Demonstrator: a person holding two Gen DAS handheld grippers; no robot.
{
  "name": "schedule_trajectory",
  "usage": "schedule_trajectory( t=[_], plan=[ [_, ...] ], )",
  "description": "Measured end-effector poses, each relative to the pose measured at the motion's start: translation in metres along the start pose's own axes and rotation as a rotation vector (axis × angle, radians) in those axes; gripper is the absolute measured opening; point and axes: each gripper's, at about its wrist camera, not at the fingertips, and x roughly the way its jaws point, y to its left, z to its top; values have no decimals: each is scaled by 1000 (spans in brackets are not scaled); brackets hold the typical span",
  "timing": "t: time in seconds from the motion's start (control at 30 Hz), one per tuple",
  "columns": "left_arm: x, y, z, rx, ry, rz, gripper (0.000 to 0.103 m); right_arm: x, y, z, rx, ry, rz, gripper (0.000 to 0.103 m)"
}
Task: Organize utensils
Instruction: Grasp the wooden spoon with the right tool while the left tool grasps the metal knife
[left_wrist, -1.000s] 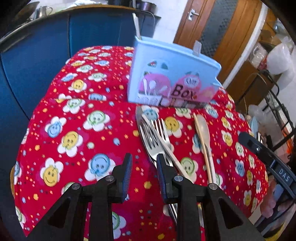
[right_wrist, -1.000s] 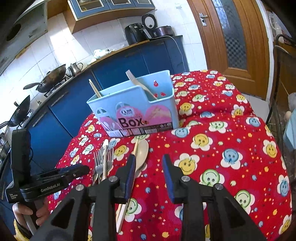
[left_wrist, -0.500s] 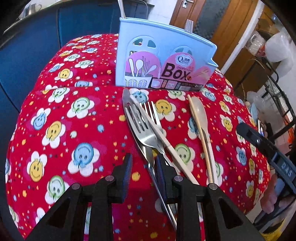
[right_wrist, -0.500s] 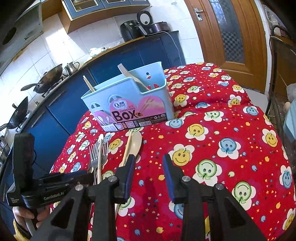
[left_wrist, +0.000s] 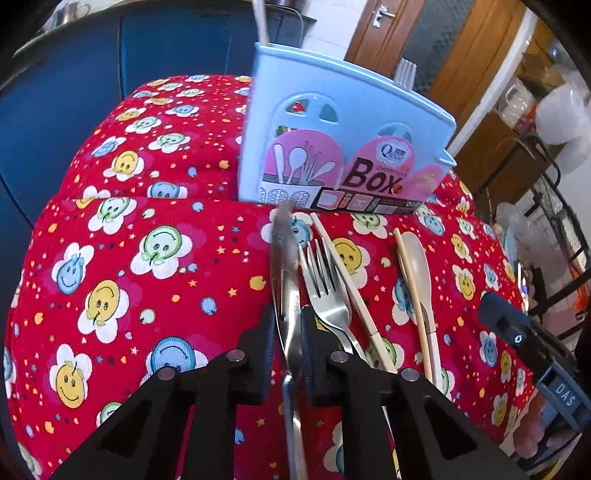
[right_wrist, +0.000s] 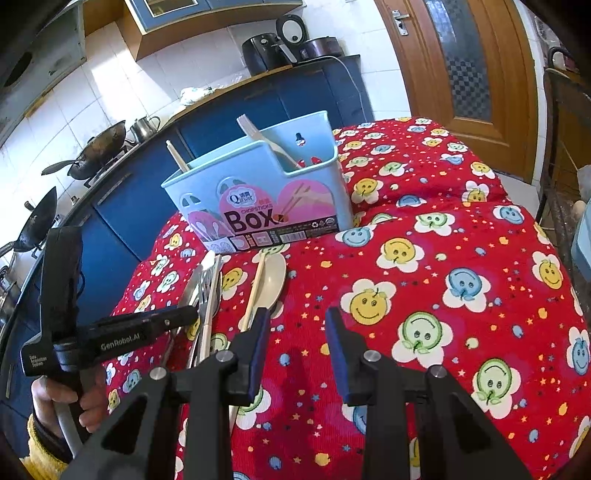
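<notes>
We see a table under a red cloth (right_wrist: 424, 229) printed with smiling flowers, with blue kitchen cabinets (right_wrist: 122, 221) and a wooden door (right_wrist: 461, 62) behind it. Toward the far side of the cloth stands a pale blue utensil box (right_wrist: 258, 184), upright, its pink label facing us; a fork and a single chopstick lean inside it, in separate compartments. Just in front of the box the loose utensils lie side by side on the cloth: a metal knife (left_wrist: 286, 280), a metal fork (left_wrist: 325, 291) beside it, a cream chopstick (left_wrist: 347, 280) crossing the fork, and, a little apart, a cream spoon (left_wrist: 417, 273) with a wooden chopstick (left_wrist: 410, 284) lying along it. The left gripper (left_wrist: 288, 332) points steeply down over this group; its jaws have just been closing and now pinch the knife, whose blade runs out between the pads toward the box. The right gripper (right_wrist: 295, 332) hangs above bare cloth just right of the spoon, its jaws standing partly apart with nothing between them. In the right wrist view, a hand (right_wrist: 62, 402) in a yellow cuff grips the handle of the left tool.
</notes>
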Motion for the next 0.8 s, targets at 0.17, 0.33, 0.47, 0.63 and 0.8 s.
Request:
schedule_trajectory(
  t=[0.17,0.33,0.47,0.63,0.8],
  plan=[
    [-5,12,-3,-51,-26,-25,12,4,4,0,-8,21,9,34],
    [-15,26,-8,-104,-79,-49,12,11,8,1,-14,59,25,34],
    [-25,35,-11,-124,-122,-71,12,19,12,2,-16,104,42,34],
    [-35,36,-13,-116,-163,-97,11,34,15,3,2,184,79,33],
    [-39,37,-14,-113,-184,-125,11,42,18,4,-2,213,86,16]
  ],
)
